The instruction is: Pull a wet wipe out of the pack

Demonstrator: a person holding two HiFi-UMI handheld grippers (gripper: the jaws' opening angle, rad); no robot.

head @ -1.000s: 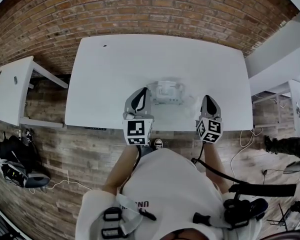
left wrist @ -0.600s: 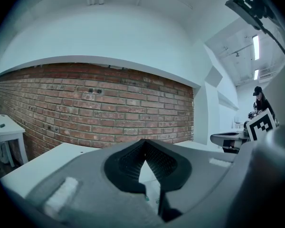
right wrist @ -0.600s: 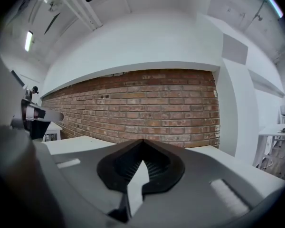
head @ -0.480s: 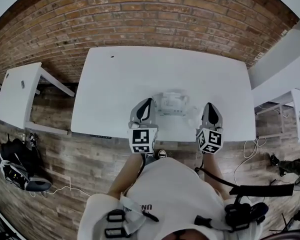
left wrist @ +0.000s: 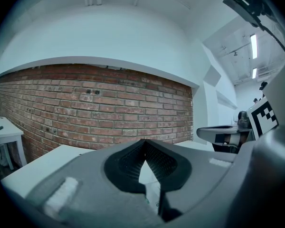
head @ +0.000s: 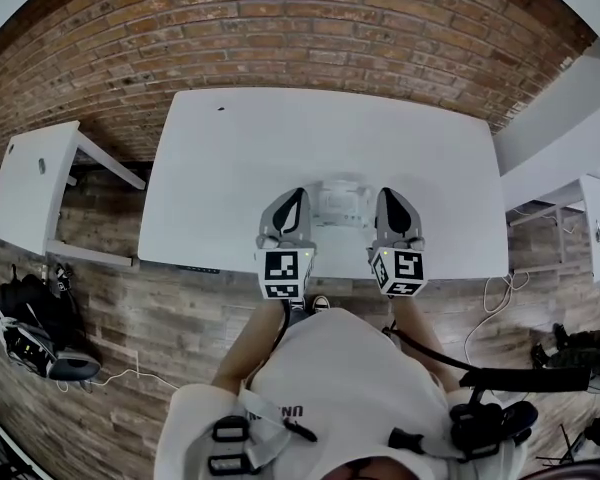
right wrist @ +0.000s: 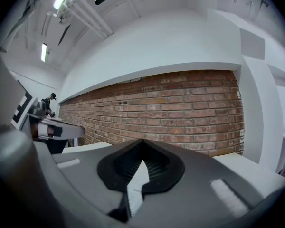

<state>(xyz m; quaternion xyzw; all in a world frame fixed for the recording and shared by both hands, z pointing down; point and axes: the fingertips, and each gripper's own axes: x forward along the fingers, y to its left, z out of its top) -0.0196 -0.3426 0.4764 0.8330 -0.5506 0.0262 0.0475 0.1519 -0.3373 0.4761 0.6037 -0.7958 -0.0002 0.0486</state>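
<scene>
The wet wipe pack (head: 342, 204), pale and flat, lies on the white table (head: 230, 148) near its front edge. It sits between my two grippers. My left gripper (head: 292, 195) is shut, with its tip at the pack's left edge. In the left gripper view the left gripper's (left wrist: 143, 144) pads meet, and only a white sliver shows through the slot below them. My right gripper (head: 388, 196) is shut too, and it hangs just right of the pack. The right gripper (right wrist: 141, 145) shows closed pads in the right gripper view. I cannot make out a wipe in either gripper.
A brick wall (head: 310, 28) stands behind the table. A smaller white table (head: 30, 178) is at the left, with a dark backpack (head: 35, 333) on the wooden floor below it. White furniture (head: 595, 218) and cables sit at the right.
My right gripper has swung left from the table's right part to the pack's right side, and has risen a little. The left gripper has kept its place.
</scene>
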